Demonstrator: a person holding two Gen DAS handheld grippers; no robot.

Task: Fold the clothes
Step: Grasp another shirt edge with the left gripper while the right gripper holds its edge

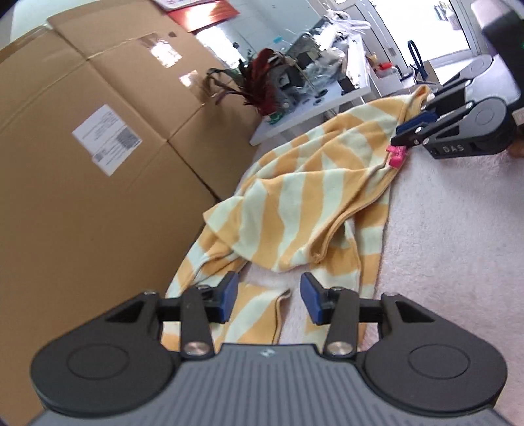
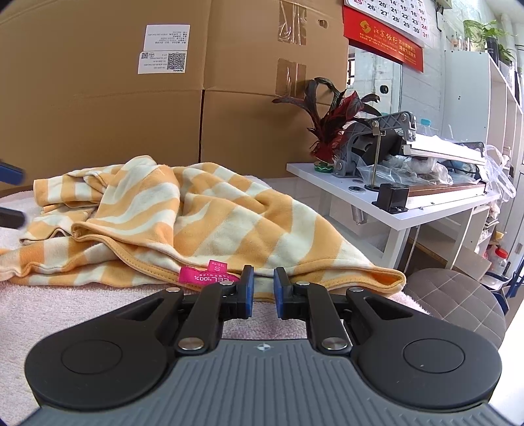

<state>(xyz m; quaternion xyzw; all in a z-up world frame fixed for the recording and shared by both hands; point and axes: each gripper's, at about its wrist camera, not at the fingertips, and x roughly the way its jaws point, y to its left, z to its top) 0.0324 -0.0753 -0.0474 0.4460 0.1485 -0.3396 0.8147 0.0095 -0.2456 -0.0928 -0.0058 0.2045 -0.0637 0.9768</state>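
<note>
bright daylight, blown-out doorway (image 1: pixel 458 29), tape glare on the cardboard boxes (image 1: pixel 98 131), left view slightly blurred, fisheye-bent edges.

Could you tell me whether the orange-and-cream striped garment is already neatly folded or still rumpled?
Rumpled: the orange-and-cream striped garment lies bunched in uneven creases on the pale fleecy surface, pink label exposed.

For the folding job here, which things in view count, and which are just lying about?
Job: striped garment with pink label; left gripper, open over a sleeve; right gripper at the collar edge; towel underneath.

Lying about: cardboard boxes; red plant; white table; calendar.
</note>
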